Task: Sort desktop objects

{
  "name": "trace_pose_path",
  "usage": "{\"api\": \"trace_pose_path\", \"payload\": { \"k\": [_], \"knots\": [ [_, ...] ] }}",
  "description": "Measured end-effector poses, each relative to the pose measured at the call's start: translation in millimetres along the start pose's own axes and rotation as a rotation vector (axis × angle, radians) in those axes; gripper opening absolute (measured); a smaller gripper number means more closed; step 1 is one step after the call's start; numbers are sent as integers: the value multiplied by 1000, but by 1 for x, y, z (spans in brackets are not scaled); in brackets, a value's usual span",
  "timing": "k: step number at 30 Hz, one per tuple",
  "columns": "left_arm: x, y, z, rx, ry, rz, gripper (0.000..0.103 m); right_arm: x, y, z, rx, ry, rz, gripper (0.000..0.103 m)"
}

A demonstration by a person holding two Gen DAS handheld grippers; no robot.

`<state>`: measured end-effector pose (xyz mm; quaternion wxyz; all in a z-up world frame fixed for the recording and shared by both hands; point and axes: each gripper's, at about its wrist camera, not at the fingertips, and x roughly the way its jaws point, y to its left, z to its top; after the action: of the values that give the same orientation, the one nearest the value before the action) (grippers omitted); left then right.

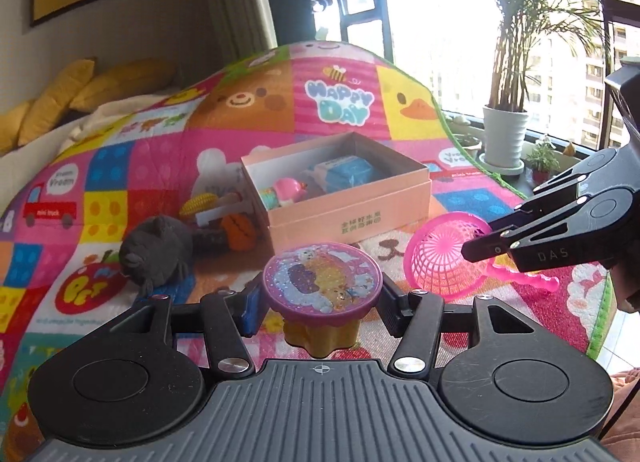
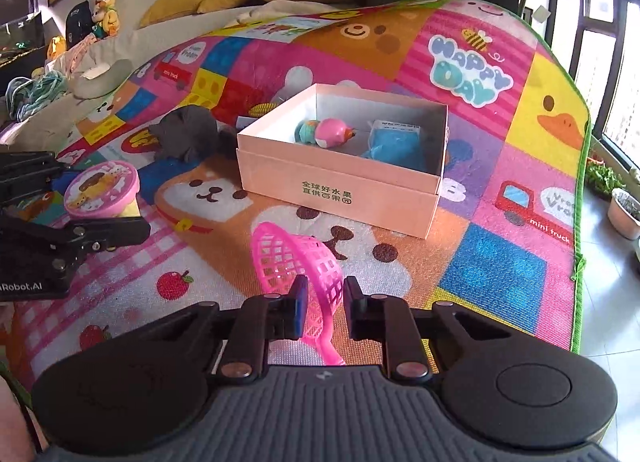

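My left gripper is shut on a toy with a round purple glitter lid and yellow base, held above the play mat; it also shows in the right wrist view. My right gripper is shut on a pink plastic scoop net, which also shows in the left wrist view. A pink open box stands ahead on the mat, holding a pink toy and a blue packet.
A dark grey plush, a toy corn and an orange toy lie left of the box on the colourful mat. The mat edge drops to the floor at right, with potted plants beyond.
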<state>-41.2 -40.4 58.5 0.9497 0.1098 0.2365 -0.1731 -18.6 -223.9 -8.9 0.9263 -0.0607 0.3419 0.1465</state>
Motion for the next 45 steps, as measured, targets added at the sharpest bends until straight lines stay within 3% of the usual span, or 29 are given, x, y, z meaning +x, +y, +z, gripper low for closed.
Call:
{"api": "trace_pose_path", "payload": {
  "k": [4,6,8,10,19,25,29,45],
  "knots": [
    [10,4,-8,-27,47,-8,60,3,3,-9,-30,14,-30,24],
    [19,6,-15,-44,85,-13,60,5,5,-15,-56,5,-75,36],
    [28,7,-22,-55,115,-17,61,6,6,-18,-73,-8,-103,70],
    [36,8,-27,-64,133,-22,61,5,5,-20,-82,-35,-97,84],
    [43,8,-33,-62,144,-42,64,25,-4,-8,-67,-48,-139,101],
    [40,8,-33,-63,138,-45,72,46,-13,0,-39,4,-89,103],
    [34,7,-31,-57,124,-35,77,50,-12,1,-30,30,-71,81],
    [35,8,-31,-50,139,19,77,13,-5,-4,-19,-7,-67,81]
  ]
}}
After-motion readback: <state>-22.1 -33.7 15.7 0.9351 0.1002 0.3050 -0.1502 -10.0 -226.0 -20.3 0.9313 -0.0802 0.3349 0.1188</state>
